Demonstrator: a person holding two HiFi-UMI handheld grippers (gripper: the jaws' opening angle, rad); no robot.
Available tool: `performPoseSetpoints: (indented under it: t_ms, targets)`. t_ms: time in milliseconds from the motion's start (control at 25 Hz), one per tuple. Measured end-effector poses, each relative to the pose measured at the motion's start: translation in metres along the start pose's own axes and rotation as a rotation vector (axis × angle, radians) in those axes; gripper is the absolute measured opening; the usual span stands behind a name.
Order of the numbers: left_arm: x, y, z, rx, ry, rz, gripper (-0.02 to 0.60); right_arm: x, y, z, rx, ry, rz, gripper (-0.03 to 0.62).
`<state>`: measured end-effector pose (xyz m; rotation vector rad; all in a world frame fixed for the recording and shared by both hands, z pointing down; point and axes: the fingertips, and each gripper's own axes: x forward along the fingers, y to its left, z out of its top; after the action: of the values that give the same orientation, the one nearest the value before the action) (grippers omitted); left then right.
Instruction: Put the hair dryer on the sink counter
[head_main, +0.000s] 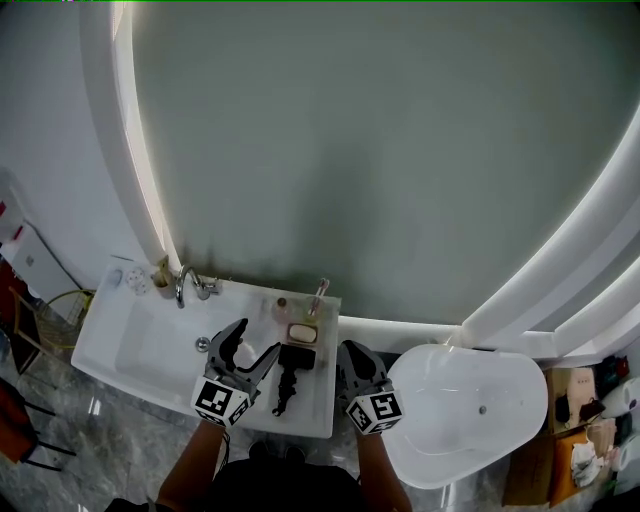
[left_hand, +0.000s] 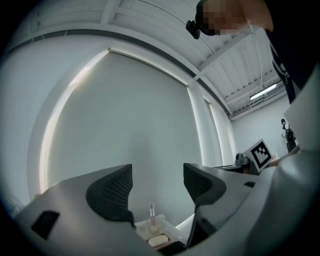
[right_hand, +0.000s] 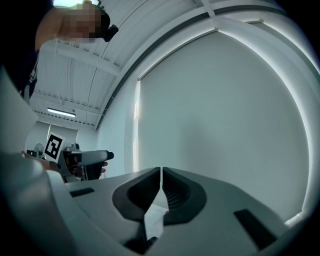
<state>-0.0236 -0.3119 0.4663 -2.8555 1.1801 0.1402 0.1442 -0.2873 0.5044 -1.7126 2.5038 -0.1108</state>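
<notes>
The black hair dryer (head_main: 291, 372) lies on the white sink counter (head_main: 318, 418), right of the basin, with its cord end toward the counter's front edge. My left gripper (head_main: 255, 340) hangs just left of the dryer, jaws wide open and nothing between them; in the left gripper view it (left_hand: 157, 182) points up at the grey wall. My right gripper (head_main: 352, 350) hovers at the counter's right edge, apart from the dryer. In the right gripper view it (right_hand: 161, 172) is shut with nothing in it.
A soap dish (head_main: 302, 333) and a thin upright bottle (head_main: 319, 291) stand behind the dryer. The faucet (head_main: 187, 283) and basin (head_main: 140, 345) lie to the left. A white bathtub (head_main: 470, 410) is on the right, and boxes (head_main: 570, 440) at the far right.
</notes>
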Motion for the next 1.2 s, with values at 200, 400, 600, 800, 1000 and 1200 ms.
performPoseSetpoints:
  t_ms: [200, 400, 600, 800, 1000, 1200]
  targets:
    - [-0.031, 0.004, -0.004, -0.007, 0.009, 0.032, 0.301, -0.004, 0.004, -0.004, -0.051, 0.016, 0.004, 0.035]
    - [-0.049, 0.010, -0.020, 0.000, 0.030, 0.073, 0.301, -0.008, 0.009, -0.014, -0.060, 0.028, 0.012, 0.035]
    - [-0.054, 0.013, -0.031, -0.034, 0.043, 0.091, 0.301, -0.012, 0.012, -0.017, -0.065, 0.033, 0.017, 0.035]
    - [-0.055, 0.006, -0.031, -0.034, 0.045, 0.077, 0.301, -0.013, 0.012, -0.026, -0.082, 0.054, 0.017, 0.035]
    - [-0.049, 0.003, -0.036, -0.056, 0.046, 0.076, 0.301, -0.014, 0.007, -0.031, -0.060, 0.073, 0.011, 0.035]
    - [-0.050, -0.002, -0.040, -0.070, 0.054, 0.065, 0.301, -0.021, 0.005, -0.039, -0.044, 0.081, -0.003, 0.035]
